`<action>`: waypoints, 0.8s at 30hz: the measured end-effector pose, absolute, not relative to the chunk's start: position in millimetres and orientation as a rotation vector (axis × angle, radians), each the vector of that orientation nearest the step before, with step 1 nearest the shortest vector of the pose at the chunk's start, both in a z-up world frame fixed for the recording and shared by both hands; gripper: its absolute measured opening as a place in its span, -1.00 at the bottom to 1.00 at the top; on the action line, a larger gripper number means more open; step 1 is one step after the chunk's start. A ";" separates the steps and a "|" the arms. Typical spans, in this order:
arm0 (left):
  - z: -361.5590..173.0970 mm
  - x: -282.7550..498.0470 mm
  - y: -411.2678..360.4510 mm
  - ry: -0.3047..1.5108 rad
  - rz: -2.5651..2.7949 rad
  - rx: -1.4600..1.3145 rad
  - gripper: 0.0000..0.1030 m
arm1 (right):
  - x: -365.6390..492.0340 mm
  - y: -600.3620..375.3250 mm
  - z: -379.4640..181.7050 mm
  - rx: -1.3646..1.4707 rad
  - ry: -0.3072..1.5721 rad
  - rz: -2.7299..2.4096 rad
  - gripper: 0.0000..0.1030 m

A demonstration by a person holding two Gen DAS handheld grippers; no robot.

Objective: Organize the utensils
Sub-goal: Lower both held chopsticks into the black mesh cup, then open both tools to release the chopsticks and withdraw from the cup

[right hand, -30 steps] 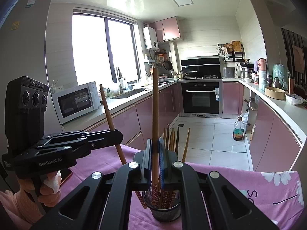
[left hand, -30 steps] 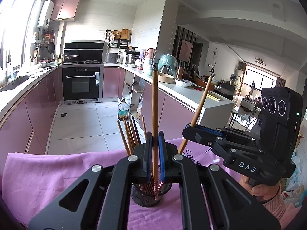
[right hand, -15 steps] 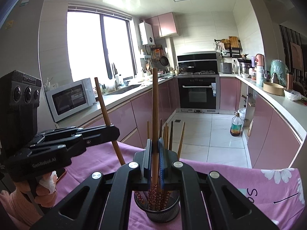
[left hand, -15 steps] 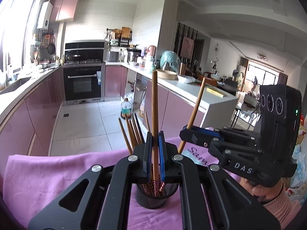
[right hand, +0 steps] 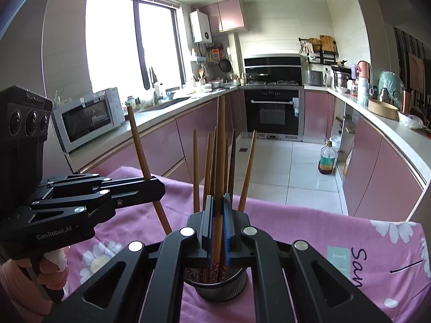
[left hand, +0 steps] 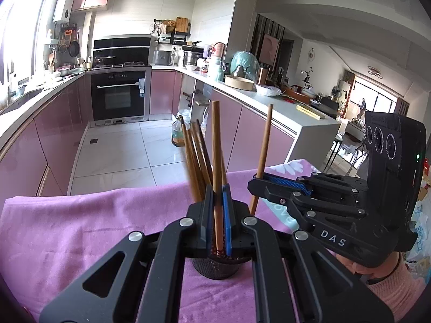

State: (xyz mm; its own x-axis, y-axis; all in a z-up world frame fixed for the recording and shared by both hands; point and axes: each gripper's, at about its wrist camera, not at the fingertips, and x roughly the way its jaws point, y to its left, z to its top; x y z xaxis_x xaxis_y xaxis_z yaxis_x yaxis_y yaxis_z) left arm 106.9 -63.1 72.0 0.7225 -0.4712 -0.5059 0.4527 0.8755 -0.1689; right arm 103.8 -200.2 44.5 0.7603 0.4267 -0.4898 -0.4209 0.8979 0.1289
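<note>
We've got the left gripper (left hand: 217, 216) pinching 1 brown chopstick (left hand: 216, 161) upright between its pads, patterned tip down inside the black mesh holder (left hand: 215, 267). The right gripper (right hand: 217, 224) clamps its own chopstick (right hand: 220, 161) the same way, tip down in that holder (right hand: 221, 286). Around them we see several more chopsticks (right hand: 207, 167) standing in the cup, fanned out. The holder sits on a purple cloth (left hand: 80, 228) with white flowers (right hand: 393, 231) printed on it. Beyond the cloth's edge lie pale floor tiles, pink cabinets (right hand: 161, 148), a black oven (left hand: 120, 95) and a microwave (right hand: 89, 117) on the counter.
</note>
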 end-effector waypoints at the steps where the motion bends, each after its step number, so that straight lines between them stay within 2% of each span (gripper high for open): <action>1: 70.7 107.3 -59.9 0.572 -0.509 -0.035 -0.86 | 105.7 -198.9 42.4 0.007 0.543 0.458 -0.89; 16: 53.5 164.2 -61.6 0.667 -0.454 -0.051 -0.84 | 123.6 -196.4 27.1 0.035 0.600 0.452 -0.85; 18: 48.3 169.1 -59.5 0.676 -0.445 -0.055 -0.66 | 124.8 -196.8 26.0 0.037 0.604 0.450 -0.85; 20: 44.3 170.3 -58.7 0.674 -0.439 -0.053 -0.56 | 124.1 -198.7 24.8 0.042 0.607 0.446 -0.71; 24: 37.7 167.3 -55.8 0.661 -0.423 -0.052 -0.26 | 121.9 -201.8 21.6 0.052 0.610 0.442 -0.67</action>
